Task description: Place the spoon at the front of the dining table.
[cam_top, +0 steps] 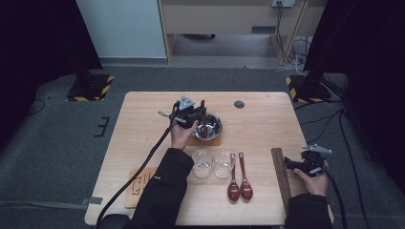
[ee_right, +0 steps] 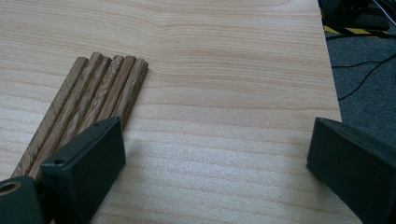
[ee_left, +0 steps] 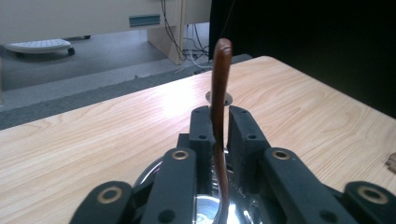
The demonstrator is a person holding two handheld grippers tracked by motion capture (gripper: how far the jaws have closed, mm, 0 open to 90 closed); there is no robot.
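Left tongs (ee_left: 218, 122) pinching slim, glossy brown spoon (ee_left: 219, 79)

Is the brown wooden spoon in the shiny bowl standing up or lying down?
Standing up. The brown wooden spoon has its handle pointing upward between the left tongs, and its lower end dips into the shiny metal bowl.

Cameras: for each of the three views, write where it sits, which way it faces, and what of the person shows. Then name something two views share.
High view: above the person's side, looking forward and down on the table; both forearms show, with left gripper and right gripper.
Left gripper view: along its jaws, holding a wooden spoon over the steel bowl.
Right gripper view: along its open jaws at the wooden sticks.
Shared: spoon and bowl, high and left views.
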